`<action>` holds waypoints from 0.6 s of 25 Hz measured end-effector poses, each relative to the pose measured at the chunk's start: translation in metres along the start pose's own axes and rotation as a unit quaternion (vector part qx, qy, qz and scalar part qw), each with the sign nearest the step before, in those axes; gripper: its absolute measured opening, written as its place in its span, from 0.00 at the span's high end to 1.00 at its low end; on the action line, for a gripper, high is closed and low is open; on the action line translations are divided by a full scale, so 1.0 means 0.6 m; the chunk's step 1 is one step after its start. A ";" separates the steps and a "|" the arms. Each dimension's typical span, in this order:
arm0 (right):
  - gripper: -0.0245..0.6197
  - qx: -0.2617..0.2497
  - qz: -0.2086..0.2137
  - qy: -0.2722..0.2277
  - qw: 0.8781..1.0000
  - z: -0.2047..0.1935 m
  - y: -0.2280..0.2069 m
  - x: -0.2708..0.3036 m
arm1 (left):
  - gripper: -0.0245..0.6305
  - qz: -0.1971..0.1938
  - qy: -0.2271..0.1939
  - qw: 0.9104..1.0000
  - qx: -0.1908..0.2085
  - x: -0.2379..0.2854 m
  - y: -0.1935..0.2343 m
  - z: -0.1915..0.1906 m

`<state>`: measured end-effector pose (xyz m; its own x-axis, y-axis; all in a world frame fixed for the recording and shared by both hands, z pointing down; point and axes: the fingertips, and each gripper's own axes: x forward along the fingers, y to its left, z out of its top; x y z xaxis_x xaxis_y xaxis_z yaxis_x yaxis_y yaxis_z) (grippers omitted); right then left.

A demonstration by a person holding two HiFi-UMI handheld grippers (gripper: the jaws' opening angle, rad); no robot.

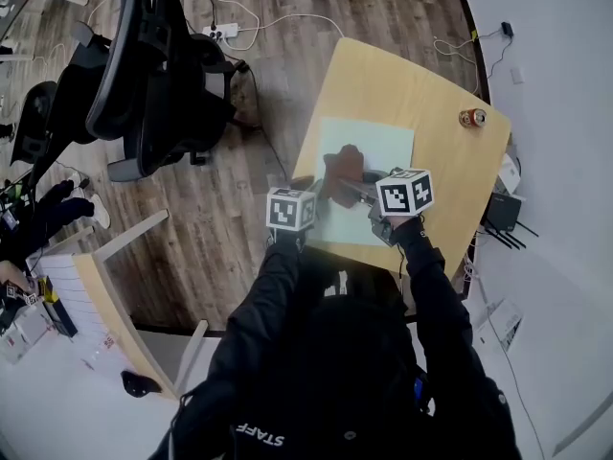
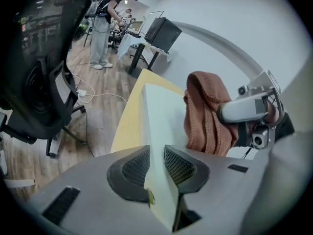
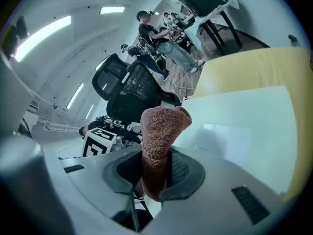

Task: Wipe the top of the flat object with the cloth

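A pale green flat board point(image 1: 369, 156) lies on the small wooden table point(image 1: 421, 89). My left gripper point(image 1: 305, 192) is shut on the board's near left edge; in the left gripper view the board point(image 2: 164, 126) runs edge-on between the jaws. My right gripper point(image 1: 359, 195) is shut on a rust-brown cloth point(image 1: 342, 172), which rests bunched on the board near its left side. In the right gripper view the cloth point(image 3: 159, 131) stands up from between the jaws over the board point(image 3: 244, 126). The left gripper view shows the cloth point(image 2: 205, 114) and my right gripper point(image 2: 247, 109) just to the right of the board's edge.
A drink can point(image 1: 472, 117) stands at the table's far right corner. Black office chairs point(image 1: 158, 65) stand on the wood floor to the left, with a power strip and cables point(image 1: 226, 32) beyond. A person point(image 2: 105, 26) stands at desks in the background. A white wall runs along the right.
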<state>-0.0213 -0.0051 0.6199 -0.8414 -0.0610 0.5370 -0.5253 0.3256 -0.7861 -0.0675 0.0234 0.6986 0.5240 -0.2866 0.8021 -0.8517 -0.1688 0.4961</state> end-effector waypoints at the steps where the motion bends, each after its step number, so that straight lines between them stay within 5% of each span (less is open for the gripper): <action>1: 0.80 0.002 0.002 0.010 1.000 -0.007 -0.001 0.014 | 0.80 -0.001 0.000 1.000 0.000 0.000 0.000 0.000; 15: 0.80 0.005 -0.068 0.051 0.996 -0.051 -0.064 0.068 | 0.80 -0.001 0.002 1.000 0.004 -0.003 0.005 0.002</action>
<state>-0.0312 0.0086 0.6814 -0.7458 -0.0071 0.6661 -0.6345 0.3118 -0.7072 -0.0708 0.0222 0.6980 0.5256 -0.2825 0.8025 -0.8508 -0.1775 0.4947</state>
